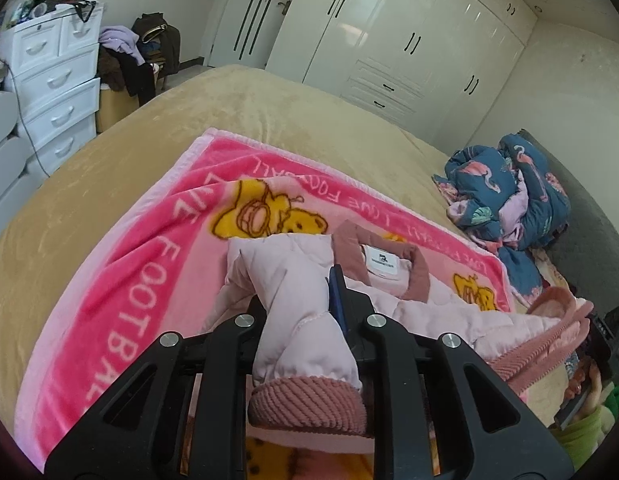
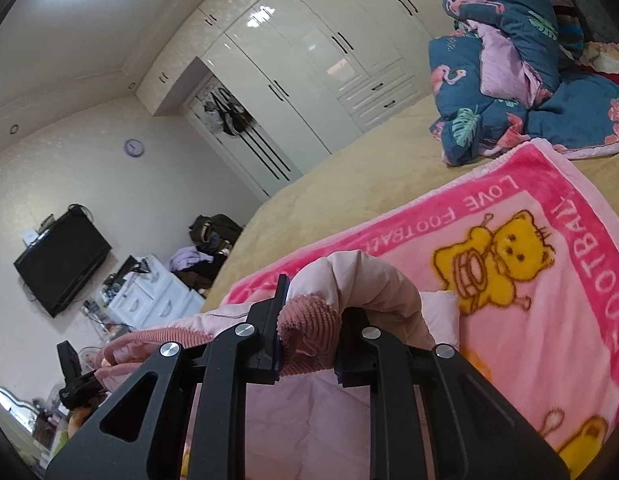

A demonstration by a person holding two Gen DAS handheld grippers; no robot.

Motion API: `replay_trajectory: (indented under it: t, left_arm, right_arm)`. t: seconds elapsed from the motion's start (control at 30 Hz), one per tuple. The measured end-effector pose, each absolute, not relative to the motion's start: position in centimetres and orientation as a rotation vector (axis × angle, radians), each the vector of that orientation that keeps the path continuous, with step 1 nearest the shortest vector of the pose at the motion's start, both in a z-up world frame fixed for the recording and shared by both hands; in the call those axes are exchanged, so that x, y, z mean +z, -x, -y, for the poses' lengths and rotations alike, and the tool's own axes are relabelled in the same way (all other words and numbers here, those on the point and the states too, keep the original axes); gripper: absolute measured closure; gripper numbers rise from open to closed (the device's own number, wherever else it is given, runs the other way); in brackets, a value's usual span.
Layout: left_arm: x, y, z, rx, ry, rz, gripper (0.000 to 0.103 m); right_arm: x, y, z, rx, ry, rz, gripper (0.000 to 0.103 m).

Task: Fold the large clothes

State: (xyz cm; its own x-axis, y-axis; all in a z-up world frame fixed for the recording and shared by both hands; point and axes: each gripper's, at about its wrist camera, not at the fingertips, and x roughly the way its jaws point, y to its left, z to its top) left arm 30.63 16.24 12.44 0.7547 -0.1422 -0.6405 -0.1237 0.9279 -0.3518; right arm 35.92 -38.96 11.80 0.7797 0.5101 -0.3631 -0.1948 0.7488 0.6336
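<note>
left gripper (image 1: 299, 312): clamped tight on one sleeve of the pink jacket (image 1: 429, 316), puffy fabric squeezed between the jaws, ribbed cuff (image 1: 305, 404) hanging out on the near side

right gripper (image 2: 309, 336): same deal on the other sleeve, jaws closed on the bunched ribbed cuff (image 2: 309, 328), the sleeve arches up and over the right finger

jacket: light pink quilted thing, collar and its white label (image 1: 383, 262) facing up in the left wrist view, body spread just past the grippers, ribbed hem (image 1: 549, 344) off to the right there

under it: a pink blanket (image 1: 121, 264) with yellow bears and "LOVE FOOTBALL" lettering, jacket lies on top of it

bed (image 1: 89, 184): tan cover, blanket sits on the near part

far right of the bed: a crumpled blue quilt (image 1: 505, 196) with flamingos, well apart from the jacket

far wall: glossy white wardrobe (image 1: 409, 36)

left side: white drawer unit (image 1: 53, 84), pile of dark and lilac clothes (image 1: 133, 52) next to it

right wrist view extras: wall TV (image 2: 61, 260) and a little round clock (image 2: 134, 147)
</note>
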Motion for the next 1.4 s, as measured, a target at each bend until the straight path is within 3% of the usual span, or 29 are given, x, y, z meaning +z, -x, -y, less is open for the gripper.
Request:
replay_trajectory:
  t: [0.27, 0.4, 0.57, 0.63, 0.8, 0.9, 1.0, 1.07, 1.17, 1.3, 1.4]
  left_arm:
    - [10.3, -32.6, -16.5, -0.034, 0.407, -0.706, 0.079]
    - [9.3, -32.7, -16.7, -0.06, 0.429, -0.696, 0.062]
    - [9.4, -32.3, -16.6, -0.097, 0.431, -0.676, 0.05]
    - [9.6, -32.0, -16.5, -0.122, 0.445, -0.657, 0.034]
    - [10.6, -31.2, -16.1, -0.096, 0.399, -0.621, 0.018]
    - [11.0, -30.5, -16.1, -0.072, 0.361, -0.591, 0.016]
    - [10.3, -30.1, -16.4, -0.032, 0.326, -0.602, 0.016]
    - [9.5, -30.1, -16.7, -0.019, 0.32, -0.618, 0.016]
    - [8.2, -30.0, -17.3, -0.005, 0.318, -0.642, 0.015]
    - [6.9, -29.6, -17.5, 0.011, 0.302, -0.656, 0.011]
    - [6.3, -29.2, -17.3, 0.028, 0.257, -0.66, 0.01]
  right_arm:
    - [8.2, -39.8, 38.8, 0.346, -0.626, -0.635, 0.086]
    - [6.2, -41.4, 38.7, 0.328, -0.662, -0.675, 0.086]
    - [4.7, -42.6, 38.3, 0.314, -0.681, -0.702, 0.086]
    - [4.2, -43.1, 38.3, 0.308, -0.696, -0.715, 0.085]
    - [2.9, -44.1, 38.3, 0.3, -0.739, -0.749, 0.081]
    - [2.6, -44.4, 38.2, 0.309, -0.759, -0.761, 0.077]
    - [2.6, -44.5, 38.0, 0.332, -0.783, -0.762, 0.061]
    - [2.8, -44.4, 37.7, 0.341, -0.778, -0.757, 0.044]
    - [3.6, -44.2, 37.2, 0.343, -0.739, -0.746, 0.032]
    - [4.7, -43.1, 37.1, 0.351, -0.701, -0.717, 0.022]
    - [5.7, -41.6, 36.8, 0.351, -0.608, -0.688, 0.021]
